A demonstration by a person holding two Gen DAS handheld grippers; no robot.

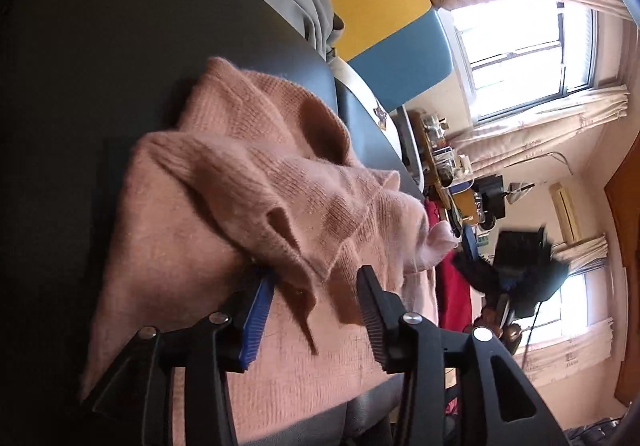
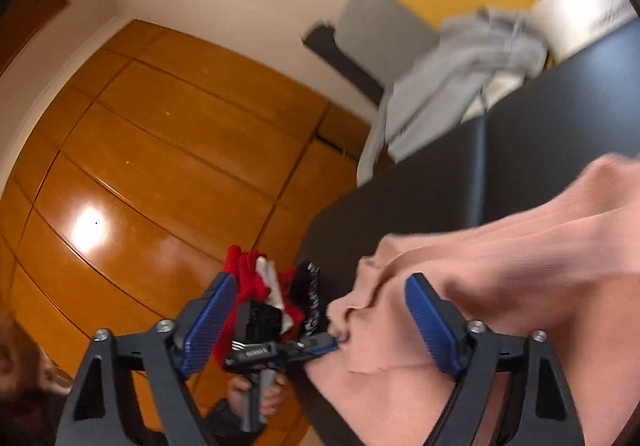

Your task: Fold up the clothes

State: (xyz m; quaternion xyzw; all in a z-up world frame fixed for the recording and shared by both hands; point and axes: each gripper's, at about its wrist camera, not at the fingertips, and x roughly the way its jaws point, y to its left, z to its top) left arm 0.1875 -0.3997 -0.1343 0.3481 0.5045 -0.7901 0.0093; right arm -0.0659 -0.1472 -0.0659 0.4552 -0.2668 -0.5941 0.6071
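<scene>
A pink knit sweater (image 1: 256, 181) lies bunched across the near edge of a dark tabletop (image 1: 100, 57), part of it spilling over that edge toward the camera, as 2 hand-held grippers work on folding clothes. Nearest the lens in the left wrist view, the left gripper (image 1: 316, 278) has its jaws spread, a loose fold of the knit draped between them and over the blue pad of 1 finger; nothing is pinched. In the right wrist view the right gripper (image 2: 320, 294) also shows its jaws spread wide, its right-hand pad resting against the sweater's rumpled hem while the rest of the opening looks out past the tabletop's corner. Through that opening the other tool appears, gripped in a bare hand (image 2: 256, 398), its tip touching the sweater's edge. The garment runs away from both sets of jaws toward the far side of the tabletop, its long axis roughly along the left gripper's line of sight, so the left gripper appears the better placed to close on cloth first. Beyond, a grey garment (image 2: 460, 69) hangs over the tabletop's far edge, red clothing (image 2: 248, 274) sits off the near corner, and wooden wardrobe doors (image 2: 160, 149) fill the background.
</scene>
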